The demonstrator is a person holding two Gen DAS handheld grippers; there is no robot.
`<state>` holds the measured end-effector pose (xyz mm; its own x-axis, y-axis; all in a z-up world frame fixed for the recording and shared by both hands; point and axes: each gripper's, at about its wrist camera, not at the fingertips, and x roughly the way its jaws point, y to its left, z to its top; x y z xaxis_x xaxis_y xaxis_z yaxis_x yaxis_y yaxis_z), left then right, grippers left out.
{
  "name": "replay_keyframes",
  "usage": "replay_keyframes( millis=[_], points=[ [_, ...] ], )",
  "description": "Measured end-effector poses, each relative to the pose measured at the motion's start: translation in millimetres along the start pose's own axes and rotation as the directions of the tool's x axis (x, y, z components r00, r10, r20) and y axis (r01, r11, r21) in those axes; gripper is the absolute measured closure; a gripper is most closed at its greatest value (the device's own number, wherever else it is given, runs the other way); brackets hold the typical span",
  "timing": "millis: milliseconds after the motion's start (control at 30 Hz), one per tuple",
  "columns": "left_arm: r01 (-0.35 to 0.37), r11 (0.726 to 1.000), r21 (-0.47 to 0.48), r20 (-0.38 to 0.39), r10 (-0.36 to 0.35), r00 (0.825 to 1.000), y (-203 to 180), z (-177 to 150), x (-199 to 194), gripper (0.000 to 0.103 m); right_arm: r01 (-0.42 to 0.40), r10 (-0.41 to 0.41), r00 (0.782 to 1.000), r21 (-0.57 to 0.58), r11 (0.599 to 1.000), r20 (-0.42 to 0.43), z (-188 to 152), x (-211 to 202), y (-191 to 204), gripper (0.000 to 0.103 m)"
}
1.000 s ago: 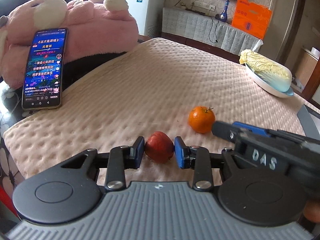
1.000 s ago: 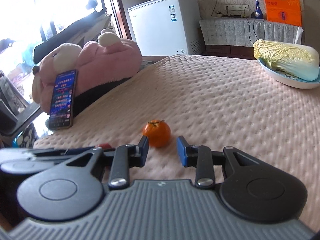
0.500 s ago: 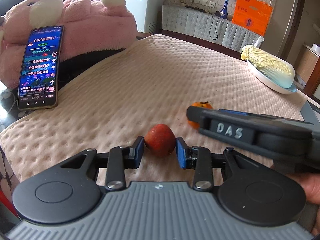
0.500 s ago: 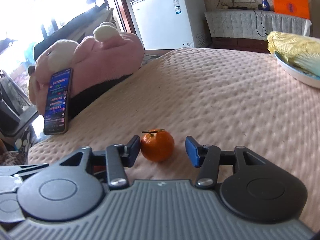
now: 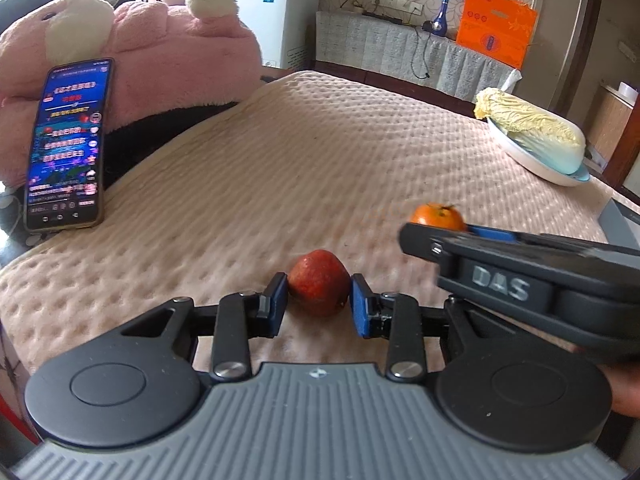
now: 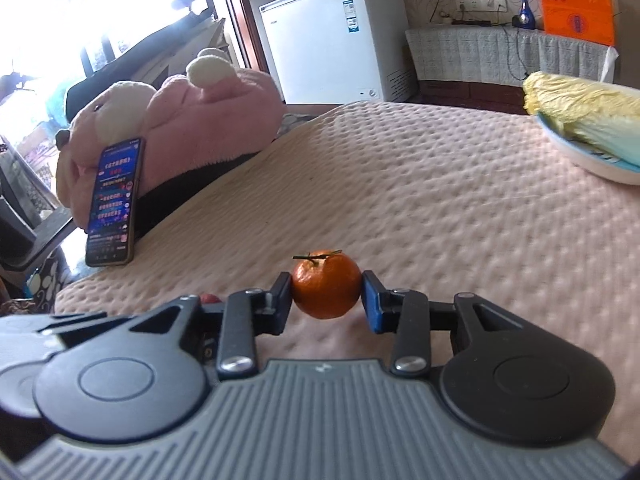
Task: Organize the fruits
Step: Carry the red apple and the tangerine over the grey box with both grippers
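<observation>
A small red apple (image 5: 318,282) sits between the blue pads of my left gripper (image 5: 319,300), which is shut on it just above the quilted pink cloth (image 5: 300,168). An orange tangerine (image 6: 326,283) with a stem is held between the pads of my right gripper (image 6: 327,298), which is shut on it. In the left wrist view the tangerine (image 5: 438,216) shows above the right gripper's body. A sliver of the apple (image 6: 210,299) shows in the right wrist view.
A white plate (image 5: 532,160) with a napa cabbage (image 5: 528,128) stands at the far right of the table. A lit phone (image 5: 68,144) leans on a pink plush toy (image 5: 160,52) at the left. A white freezer (image 6: 336,36) stands behind.
My right gripper moved forward around the tangerine and closed on it. My left gripper closed its pads onto the apple.
</observation>
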<state>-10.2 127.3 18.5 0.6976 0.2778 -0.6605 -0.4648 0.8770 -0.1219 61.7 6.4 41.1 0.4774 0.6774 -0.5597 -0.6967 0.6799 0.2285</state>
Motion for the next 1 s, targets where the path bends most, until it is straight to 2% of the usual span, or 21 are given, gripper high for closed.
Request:
replay_keyframes(
  millis=[200,400,633,767,1000],
  points=[
    [0.06,0.998,0.016,0.002,-0.06,0.998,-20.0,-1.1,-3.5,0.064,0.067,-0.068,0.997,0.02,0.998,0.022,-2.5,-42.6,-20.3,0.063],
    [0.144,0.987,0.071,0.015,-0.146,0.989,-52.9,-6.8,-14.4,0.065,0.153,-0.157,0.985,0.056,0.987,0.071,-8.8,-96.9,-43.9,0.063],
    [0.234,0.963,0.137,0.011,-0.238,0.971,-99.5,-18.2,-27.6,0.065,0.259,-0.266,0.958,0.079,0.963,0.106,-28.2,-157.8,-58.7,0.063],
    [0.281,0.945,0.166,-0.003,-0.285,0.959,-124.8,-26.0,-33.3,0.065,0.293,-0.304,0.945,0.099,0.951,0.125,-40.4,-188.9,-61.8,0.063],
    [0.349,0.918,0.187,-0.033,-0.349,0.937,-165.1,-39.4,-41.7,0.065,0.36,-0.374,0.92,0.127,0.924,0.114,-57.9,-222.7,-77.8,0.063]
  ],
)
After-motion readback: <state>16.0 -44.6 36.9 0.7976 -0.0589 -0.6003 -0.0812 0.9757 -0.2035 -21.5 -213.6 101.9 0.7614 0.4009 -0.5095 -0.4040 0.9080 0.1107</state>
